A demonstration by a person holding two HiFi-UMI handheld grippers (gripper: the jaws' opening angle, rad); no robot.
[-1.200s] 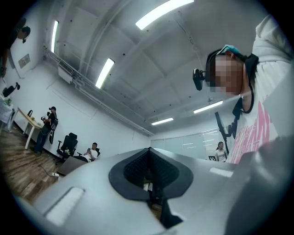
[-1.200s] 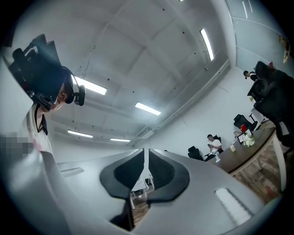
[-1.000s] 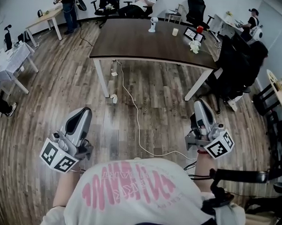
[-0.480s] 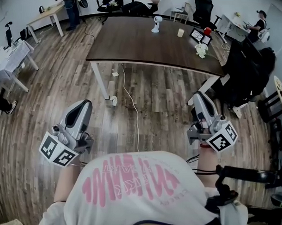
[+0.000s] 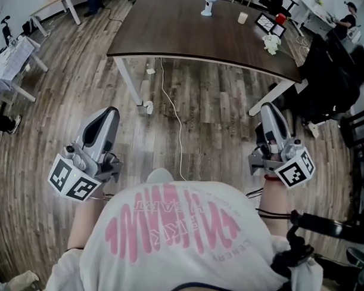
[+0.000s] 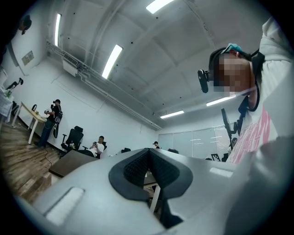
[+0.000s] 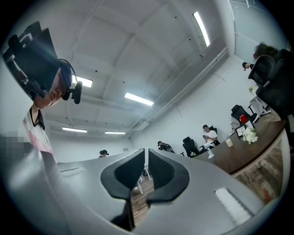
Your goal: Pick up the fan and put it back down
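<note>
Far left: a small white-draped table (image 5: 15,55) stands on the brown plank floor (image 5: 219,113).

Your left hand-held gripper (image 5: 109,115), grey with its marker cube toward you, hangs over the floor in front of your left side. It points toward the worktop. In the left gripper view (image 6: 148,155) its black ribbed pads sit pressed together with nothing between them.

A thin white cable (image 5: 174,127) runs across the planks from under the worktop toward you, between the two grippers. Your white T-shirt with pink print (image 5: 173,237) fills the bottom of the head view.

The dark brown wooden worktop on white legs (image 5: 174,34) lies well ahead of both grippers. The small white fan (image 5: 208,4) stands upright near its far edge. Nothing touches it, and it is well apart from either gripper. In the right gripper view it shows as a small white shape on the worktop (image 7: 210,154).

To the right of the fan sit:
- a pale cup (image 5: 242,17)
- a flat dark screen or frame (image 5: 265,22); you cannot tell which
- a small red object (image 5: 280,19)
- a bunch of white flowers (image 5: 271,43), nearer the front edge

Your right hand-held gripper (image 5: 268,109) is level with the left one and also points at the worktop. Its own view (image 7: 146,160) shows the smooth black pads closed to a bare slit, gripping nothing.

Far right: a black bulk (image 5: 333,69) stands at the worktop's end. It could be a chair or clothing; that is unclear.
</note>
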